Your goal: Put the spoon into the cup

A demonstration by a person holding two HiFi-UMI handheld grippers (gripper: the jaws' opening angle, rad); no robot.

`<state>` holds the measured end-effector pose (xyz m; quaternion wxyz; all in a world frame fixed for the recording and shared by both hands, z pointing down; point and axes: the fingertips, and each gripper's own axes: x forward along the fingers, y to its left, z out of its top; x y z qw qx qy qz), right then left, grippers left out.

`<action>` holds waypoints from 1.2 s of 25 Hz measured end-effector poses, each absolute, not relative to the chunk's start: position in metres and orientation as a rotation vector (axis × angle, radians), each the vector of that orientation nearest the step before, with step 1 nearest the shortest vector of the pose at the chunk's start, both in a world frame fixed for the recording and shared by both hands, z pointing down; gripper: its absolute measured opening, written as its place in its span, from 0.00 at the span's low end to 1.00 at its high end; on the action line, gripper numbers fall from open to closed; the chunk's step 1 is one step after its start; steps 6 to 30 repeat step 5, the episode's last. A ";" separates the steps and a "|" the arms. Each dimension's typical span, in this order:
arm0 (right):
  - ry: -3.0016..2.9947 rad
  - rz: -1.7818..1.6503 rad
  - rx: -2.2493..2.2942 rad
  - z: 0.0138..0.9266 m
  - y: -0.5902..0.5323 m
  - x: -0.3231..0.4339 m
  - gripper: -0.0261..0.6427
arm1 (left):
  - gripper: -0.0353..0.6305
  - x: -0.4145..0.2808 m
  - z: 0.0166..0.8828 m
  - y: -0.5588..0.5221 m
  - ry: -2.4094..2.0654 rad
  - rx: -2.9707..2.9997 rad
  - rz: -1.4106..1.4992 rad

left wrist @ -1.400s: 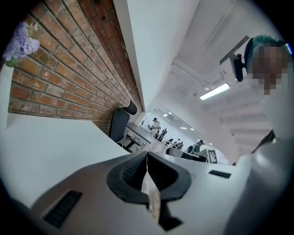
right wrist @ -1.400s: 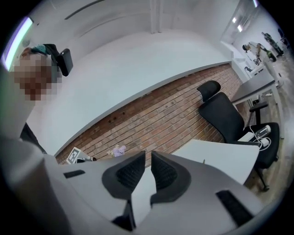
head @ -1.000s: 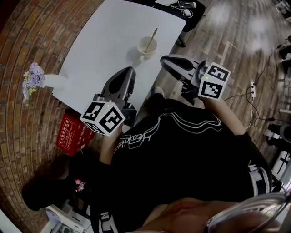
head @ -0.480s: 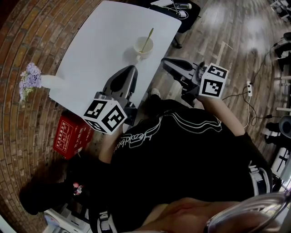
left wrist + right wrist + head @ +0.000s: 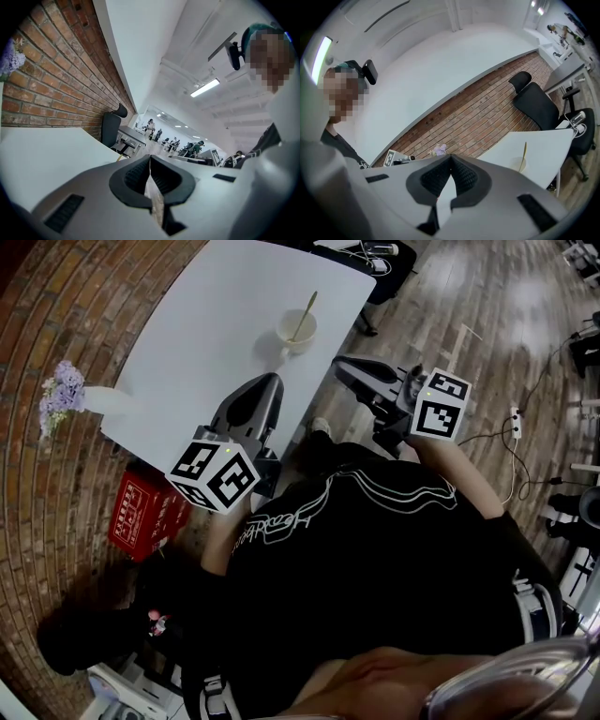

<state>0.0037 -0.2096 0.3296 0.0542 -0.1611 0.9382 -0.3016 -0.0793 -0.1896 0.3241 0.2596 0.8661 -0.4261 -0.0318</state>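
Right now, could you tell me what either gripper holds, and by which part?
Nothing: the left gripper and right gripper are shut, empty; the spoon stands in the cup.

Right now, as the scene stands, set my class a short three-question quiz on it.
1. True or false: the spoon stands in the cup on the table.
2. The left gripper's jaws are: A open; B shut on the spoon; C shut, empty.
3. What does the right gripper hold?
Key: 1 true; 2 C; 3 nothing, its jaws are shut.
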 end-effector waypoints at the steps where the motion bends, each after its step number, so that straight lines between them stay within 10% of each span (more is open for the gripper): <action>1: 2.850 -0.915 -0.490 0.330 -0.209 0.003 0.03 | 0.06 -0.080 0.325 -0.188 -1.158 2.342 -0.088; 30: 2.854 -0.909 -0.485 0.331 -0.204 0.005 0.03 | 0.06 -0.078 0.326 -0.183 -1.161 2.340 -0.084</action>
